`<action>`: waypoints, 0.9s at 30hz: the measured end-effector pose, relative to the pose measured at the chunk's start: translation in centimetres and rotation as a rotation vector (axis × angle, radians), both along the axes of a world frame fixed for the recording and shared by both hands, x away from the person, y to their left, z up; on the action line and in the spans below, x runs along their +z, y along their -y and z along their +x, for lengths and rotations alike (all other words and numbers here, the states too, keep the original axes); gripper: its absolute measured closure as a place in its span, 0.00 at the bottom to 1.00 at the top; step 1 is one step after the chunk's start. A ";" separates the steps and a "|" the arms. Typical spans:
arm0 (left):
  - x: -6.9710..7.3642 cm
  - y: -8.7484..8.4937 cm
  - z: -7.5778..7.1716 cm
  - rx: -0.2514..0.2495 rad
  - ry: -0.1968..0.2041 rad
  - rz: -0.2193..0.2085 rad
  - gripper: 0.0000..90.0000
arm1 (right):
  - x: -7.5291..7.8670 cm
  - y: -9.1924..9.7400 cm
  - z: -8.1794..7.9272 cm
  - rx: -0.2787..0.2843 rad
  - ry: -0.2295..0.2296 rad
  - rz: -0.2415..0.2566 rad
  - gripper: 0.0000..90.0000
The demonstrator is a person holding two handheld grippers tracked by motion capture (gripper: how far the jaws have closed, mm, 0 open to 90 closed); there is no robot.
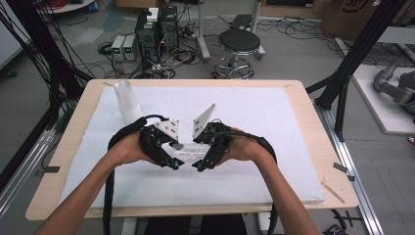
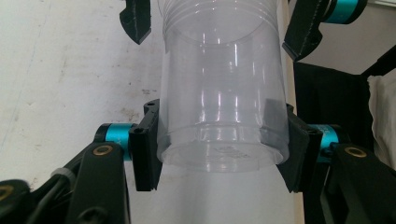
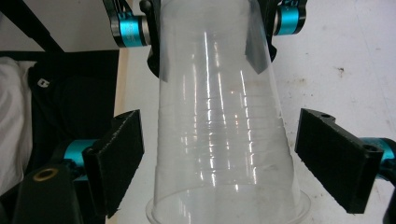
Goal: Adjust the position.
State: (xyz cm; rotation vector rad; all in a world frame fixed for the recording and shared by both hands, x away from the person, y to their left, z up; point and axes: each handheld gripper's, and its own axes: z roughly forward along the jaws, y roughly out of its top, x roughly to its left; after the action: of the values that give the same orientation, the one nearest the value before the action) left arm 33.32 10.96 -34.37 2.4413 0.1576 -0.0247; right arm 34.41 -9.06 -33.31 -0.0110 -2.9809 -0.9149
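A clear plastic cup [image 1: 188, 149] hangs level between my two grippers, just above the white board. My left gripper [image 2: 219, 149] is shut on the cup [image 2: 219, 93] near its base, with both pads pressed against the wall. My right gripper [image 3: 224, 163] faces it from the rim end of the cup [image 3: 219, 140]. Its jaws are open, one on each side of the cup, with a gap between each pad and the wall. In the high view the left gripper [image 1: 177, 154] and the right gripper [image 1: 200, 152] point at each other near the middle of the table.
A stack of clear cups [image 1: 126, 100] stands upright at the back left of the white foam board [image 1: 274, 122], which covers most of the wooden table [image 1: 320, 147]. A black stool [image 1: 238, 44] and computer gear stand on the floor beyond the table.
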 end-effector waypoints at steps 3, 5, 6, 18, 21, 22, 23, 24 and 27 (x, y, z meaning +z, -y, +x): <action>-0.5 -0.1 0.1 0.001 -0.003 -0.023 0.46 | 0.2 0.2 0.1 -0.011 -0.003 0.019 0.17; -1.1 -0.2 0.1 0.016 -0.007 -0.034 0.46 | 0.5 0.5 0.2 -0.016 -0.004 0.038 0.17; -1.4 -0.2 0.1 0.023 -0.004 -0.036 0.46 | 0.7 0.6 0.3 -0.016 0.010 0.055 0.17; -3.4 -2.2 -0.2 0.067 0.010 -0.244 0.46 | 1.5 3.1 0.2 -0.070 0.039 0.275 0.17; -3.9 -2.9 -0.3 0.088 0.012 -0.317 0.46 | 1.5 3.9 0.0 -0.091 0.047 0.360 0.17; -4.1 -3.0 -0.4 0.093 0.010 -0.337 0.46 | 1.5 4.2 0.0 -0.093 0.047 0.398 0.17; -4.1 -3.0 -0.4 0.093 0.010 -0.337 0.46 | 1.5 4.2 0.0 -0.093 0.047 0.398 0.17; -4.3 -3.1 -0.5 0.098 0.010 -0.356 0.46 | 1.5 4.7 -0.1 -0.108 0.055 0.451 0.17; -4.8 -3.6 -0.7 0.108 0.013 -0.393 0.46 | 1.3 5.4 -0.2 -0.120 0.054 0.530 0.17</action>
State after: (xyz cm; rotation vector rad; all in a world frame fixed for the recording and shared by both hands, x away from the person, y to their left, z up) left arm 32.64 14.52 -39.16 2.0378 0.2540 0.0076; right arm 34.17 -14.50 -32.02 -0.1580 -2.7037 -1.7092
